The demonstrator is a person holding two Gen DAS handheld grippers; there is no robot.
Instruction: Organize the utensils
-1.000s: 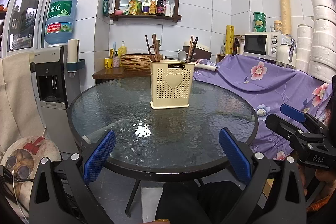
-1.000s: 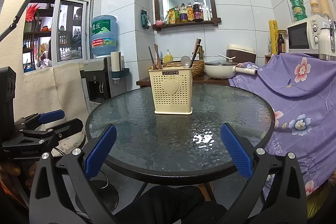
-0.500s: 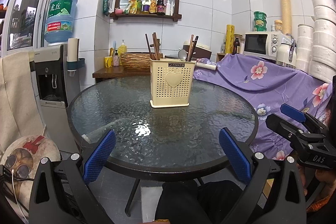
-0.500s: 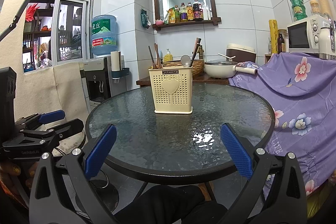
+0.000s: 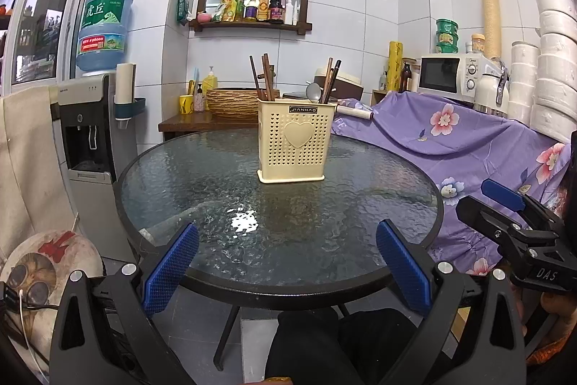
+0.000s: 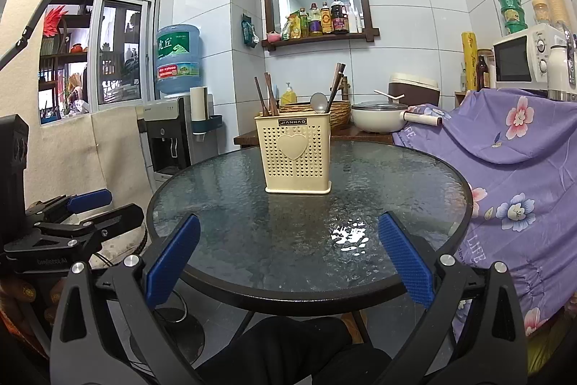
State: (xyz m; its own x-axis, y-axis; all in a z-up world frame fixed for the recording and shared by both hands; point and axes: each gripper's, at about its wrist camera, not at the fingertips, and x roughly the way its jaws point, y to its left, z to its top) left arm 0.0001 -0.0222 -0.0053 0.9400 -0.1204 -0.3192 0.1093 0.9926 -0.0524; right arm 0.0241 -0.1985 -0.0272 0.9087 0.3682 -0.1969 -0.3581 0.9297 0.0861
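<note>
A cream perforated utensil holder (image 5: 294,141) (image 6: 296,156) with a heart on its front stands upright near the middle of the round glass table (image 5: 216,204) (image 6: 396,204). Brown chopsticks (image 5: 265,76) (image 6: 267,98) stick out of its left side. More chopsticks and a metal spoon (image 5: 313,92) (image 6: 318,102) rise from its right side. My left gripper (image 5: 286,262) is open at the table's near edge, holding nothing. My right gripper (image 6: 288,257) is open too, also at the near edge and empty. Each gripper shows in the other's view, off to the side.
A water dispenser (image 5: 90,132) with a blue bottle stands left of the table. Purple flowered cloth (image 5: 450,139) covers furniture to the right, with a microwave (image 5: 450,76) behind. A wooden side table holds a basket (image 6: 339,112) and a white pot (image 6: 377,116). A person's dark-clad legs are below.
</note>
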